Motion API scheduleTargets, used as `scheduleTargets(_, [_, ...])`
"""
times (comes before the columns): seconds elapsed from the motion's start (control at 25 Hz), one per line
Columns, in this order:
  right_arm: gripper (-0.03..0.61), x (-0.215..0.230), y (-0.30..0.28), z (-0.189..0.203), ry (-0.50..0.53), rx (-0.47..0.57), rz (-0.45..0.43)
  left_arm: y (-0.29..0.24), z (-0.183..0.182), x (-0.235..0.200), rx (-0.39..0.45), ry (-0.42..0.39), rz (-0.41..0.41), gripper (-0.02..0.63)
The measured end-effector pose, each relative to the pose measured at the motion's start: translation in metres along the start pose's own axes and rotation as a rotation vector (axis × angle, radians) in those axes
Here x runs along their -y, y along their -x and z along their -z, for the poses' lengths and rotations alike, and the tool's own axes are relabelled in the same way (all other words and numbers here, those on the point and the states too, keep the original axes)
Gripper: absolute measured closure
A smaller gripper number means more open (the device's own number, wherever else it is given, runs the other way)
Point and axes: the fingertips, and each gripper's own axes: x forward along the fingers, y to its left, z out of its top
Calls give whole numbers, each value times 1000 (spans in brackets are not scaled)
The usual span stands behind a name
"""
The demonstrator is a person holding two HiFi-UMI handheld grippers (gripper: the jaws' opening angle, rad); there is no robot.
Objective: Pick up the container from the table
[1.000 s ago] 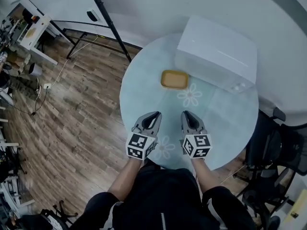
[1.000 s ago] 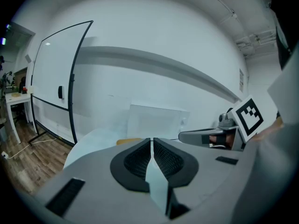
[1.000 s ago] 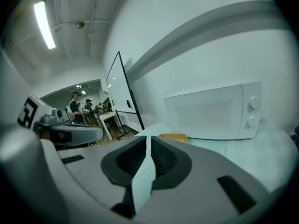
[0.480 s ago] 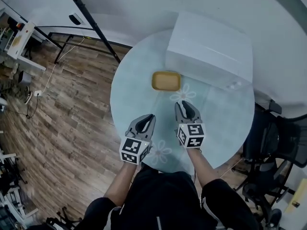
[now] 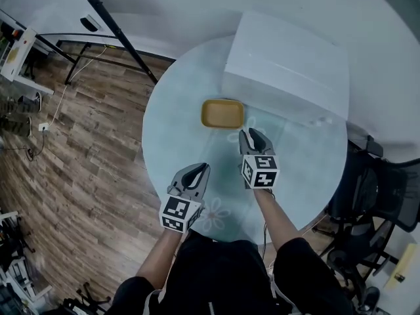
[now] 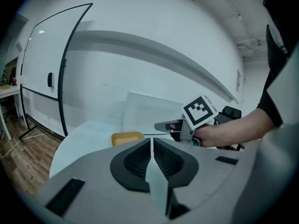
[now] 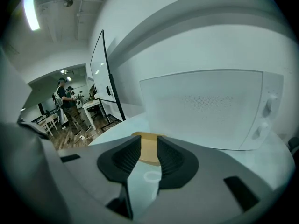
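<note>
A shallow yellow container [image 5: 222,113] lies on the round glass table [image 5: 169,133], just in front of a white microwave [image 5: 285,64]. My right gripper [image 5: 253,136] hovers a little short of the container's near right corner, its jaws slightly parted and empty. In the right gripper view the container [image 7: 149,157] shows through the gap of the right gripper [image 7: 149,142]. My left gripper [image 5: 197,172] hangs further back over the table's near left part, jaws closed together on nothing. The left gripper view shows the left gripper [image 6: 151,143], the container [image 6: 126,137] and the right gripper [image 6: 160,125] beyond.
The microwave [image 7: 210,106] fills the table's far right, with its controls on the right side. A black office chair [image 5: 374,195] stands right of the table. A whiteboard stand [image 5: 111,25] and wooden floor lie to the left. People [image 7: 65,101] stand far off.
My right gripper has moved forward across the table toward the yellow container. The left gripper has stayed back near the table's front edge.
</note>
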Motion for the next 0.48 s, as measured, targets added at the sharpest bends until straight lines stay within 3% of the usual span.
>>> scheduleTargets(0.48, [480,31,-75,28,31,-125,13,-4,38,-18,-83,72,-22,583])
